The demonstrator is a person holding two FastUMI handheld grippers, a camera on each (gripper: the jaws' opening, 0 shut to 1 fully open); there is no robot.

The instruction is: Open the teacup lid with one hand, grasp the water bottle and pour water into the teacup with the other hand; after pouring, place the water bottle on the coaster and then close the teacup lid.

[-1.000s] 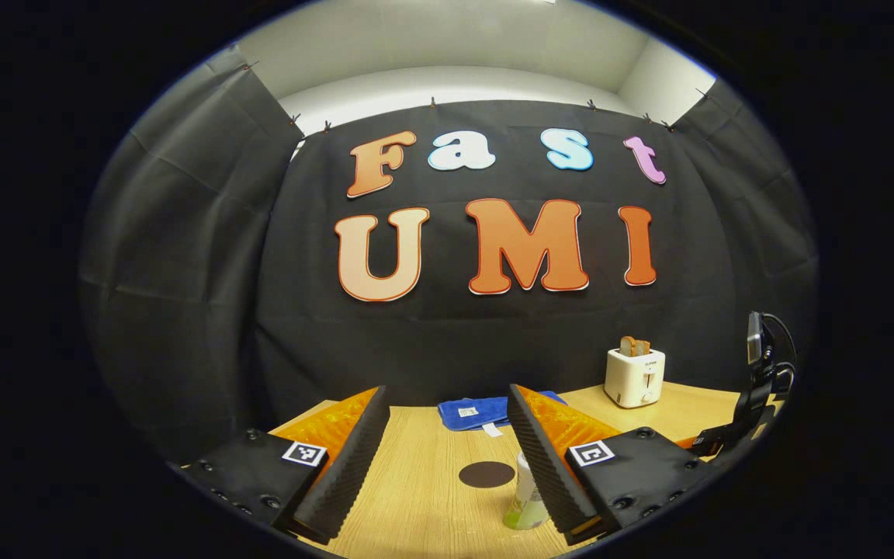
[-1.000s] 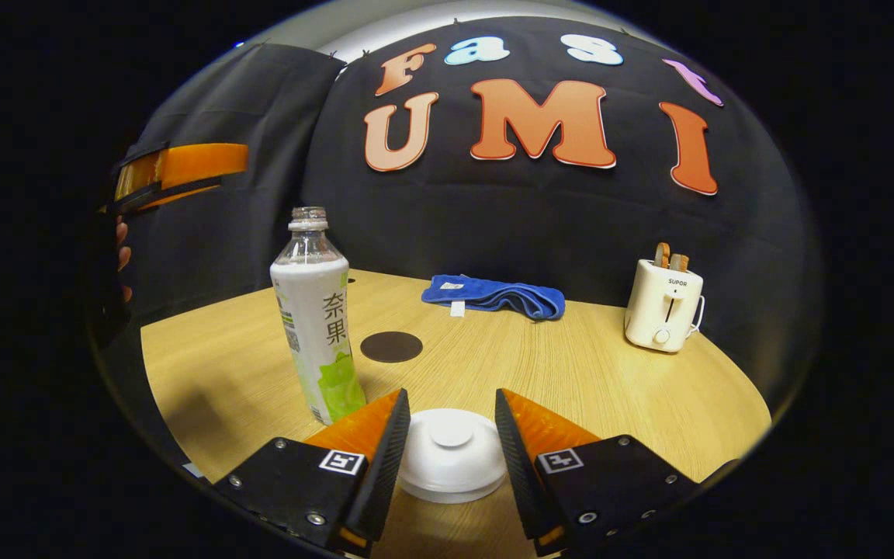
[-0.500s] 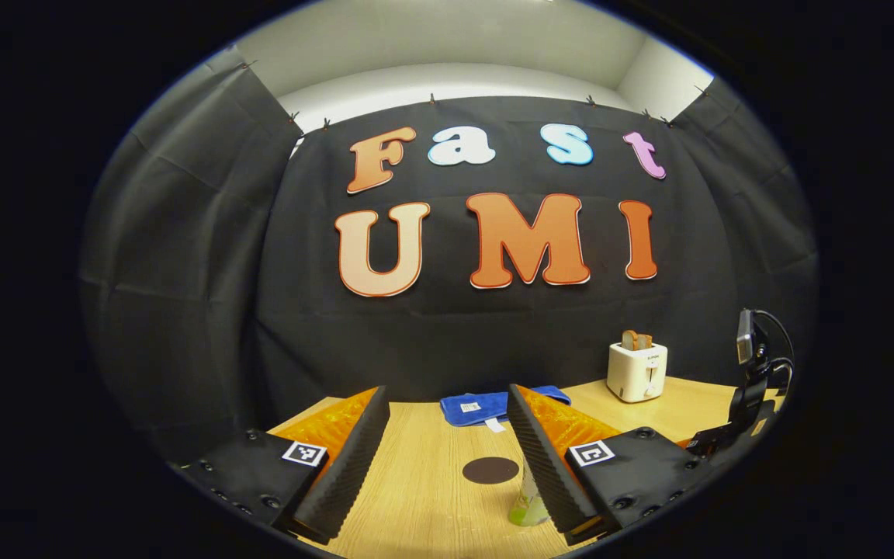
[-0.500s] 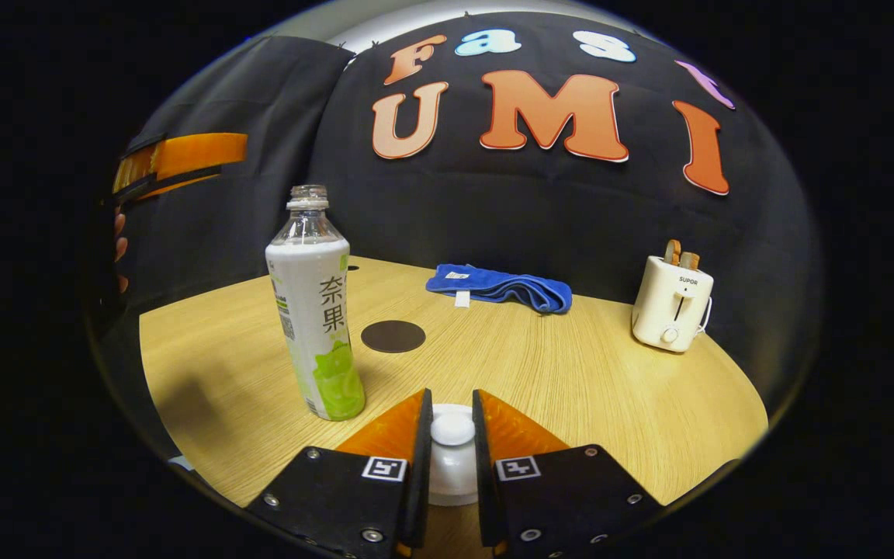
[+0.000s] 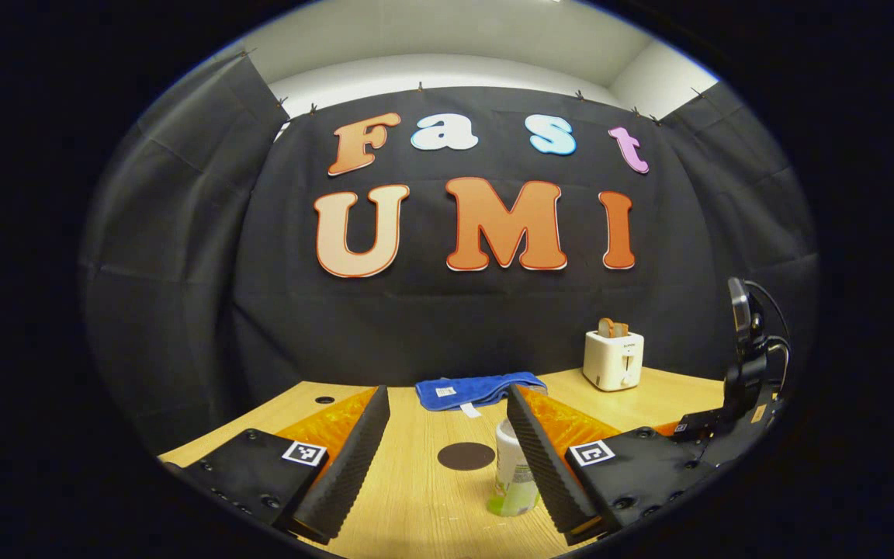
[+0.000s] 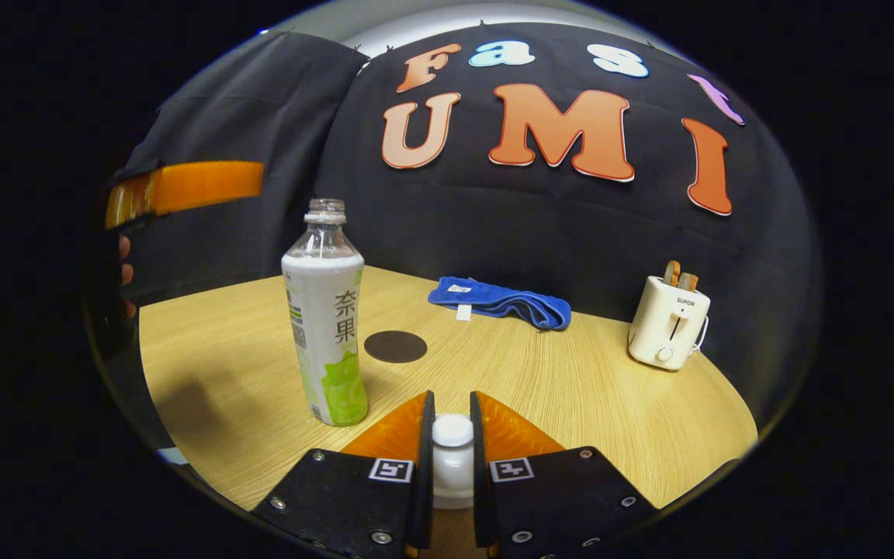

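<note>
Between my right gripper jaws sits the knob of the teacup lid, and both fingers look pressed against it, so I'd lift straight up and slowly, keeping the lid level so it doesn't slip or drag the cup beneath. Ahead of my left gripper, whose jaws stand wide open and empty, the water bottle stands on the bench just beside the right-hand finger, with the coaster a little beyond; I'd centre the bottle's body between the fingers before closing.
</note>
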